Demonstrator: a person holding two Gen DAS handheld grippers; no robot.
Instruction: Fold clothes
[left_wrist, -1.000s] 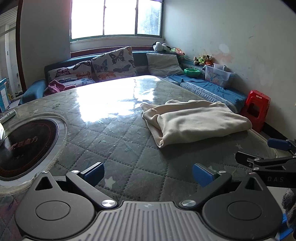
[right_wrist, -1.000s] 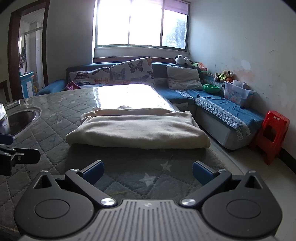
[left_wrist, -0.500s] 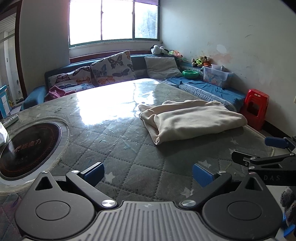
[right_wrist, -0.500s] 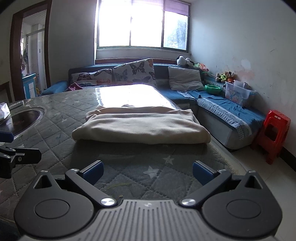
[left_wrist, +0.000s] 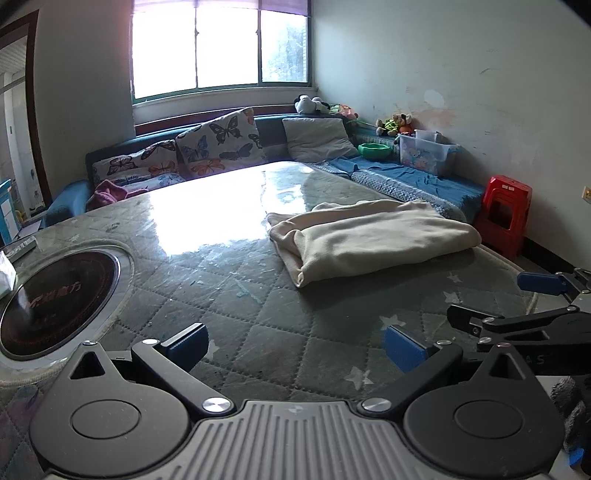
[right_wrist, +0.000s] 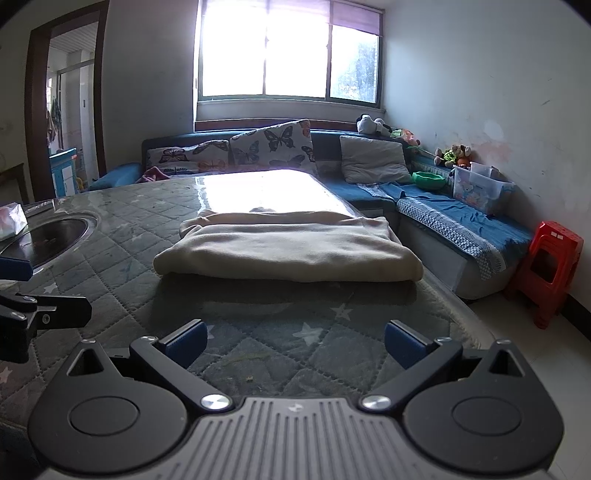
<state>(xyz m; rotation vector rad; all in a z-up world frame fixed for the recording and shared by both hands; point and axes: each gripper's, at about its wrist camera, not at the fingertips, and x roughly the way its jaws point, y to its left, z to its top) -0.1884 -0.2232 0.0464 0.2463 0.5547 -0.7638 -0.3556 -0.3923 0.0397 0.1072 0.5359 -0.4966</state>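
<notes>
Cream-coloured garment (left_wrist: 373, 236), soft and fleecy, folded into a thick rectangular bundle. It lies flat on the quilted worktop (left_wrist: 229, 295) near its right edge, layered edges visible at one end.

One folded cream garment (right_wrist: 284, 254) lies on the single quilted table (right_wrist: 122, 236), which has one round cooktop (left_wrist: 55, 295) set into it. Two grippers are in view, the left gripper (left_wrist: 295, 343) and the right gripper (right_wrist: 295, 339), each with two blue-tipped fingers. Behind the table there are two butterfly-print cushions (right_wrist: 273, 146), one plain grey cushion (right_wrist: 373, 164), one green bowl (right_wrist: 428, 180), one clear plastic bin (right_wrist: 478, 188), one red stool (right_wrist: 554, 273), one three-paned window (right_wrist: 288, 51) and one corner sofa (right_wrist: 461, 221); the soft toys along its back are too small to count.
</notes>
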